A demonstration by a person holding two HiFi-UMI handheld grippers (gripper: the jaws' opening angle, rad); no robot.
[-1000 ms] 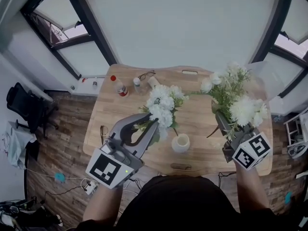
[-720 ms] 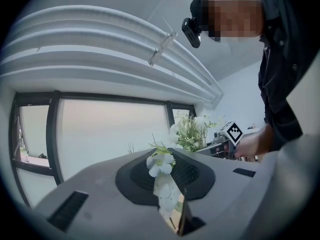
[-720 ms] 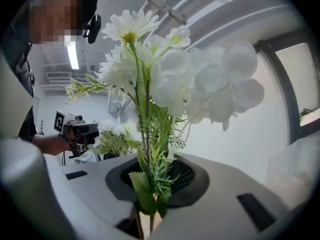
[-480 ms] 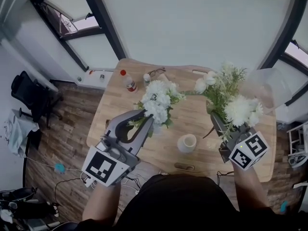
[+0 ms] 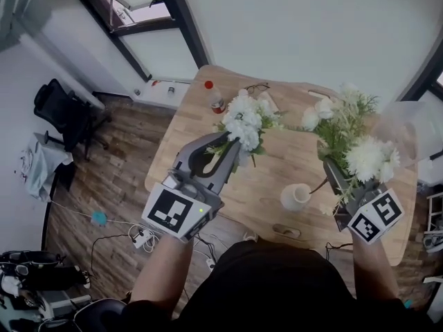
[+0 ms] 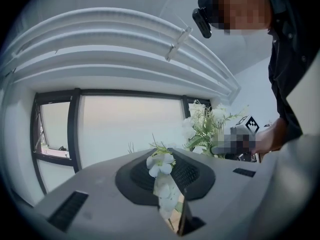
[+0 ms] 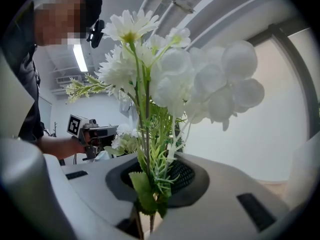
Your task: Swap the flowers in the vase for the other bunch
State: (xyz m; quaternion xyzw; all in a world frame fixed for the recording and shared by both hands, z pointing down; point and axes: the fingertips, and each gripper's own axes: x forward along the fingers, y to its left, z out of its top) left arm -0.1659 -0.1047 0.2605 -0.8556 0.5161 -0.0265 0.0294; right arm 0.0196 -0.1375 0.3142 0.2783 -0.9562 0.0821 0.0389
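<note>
An empty white vase stands on the wooden table near its front edge. My left gripper is shut on the stems of a compact bunch of white flowers, held over the table's left half. In the left gripper view a white bloom sits right between the jaws. My right gripper is shut on a taller bunch of white daisies and green sprigs, just right of the vase. In the right gripper view its stems run down between the jaws.
A red-capped bottle and a pair of glasses lie at the table's far edge. A small flat object lies at the front edge. A black chair and cables are on the wooden floor at the left.
Both grippers have shifted left over the table with their bunches, so the vase now lies closer to the right gripper. The head view has swung as well.
</note>
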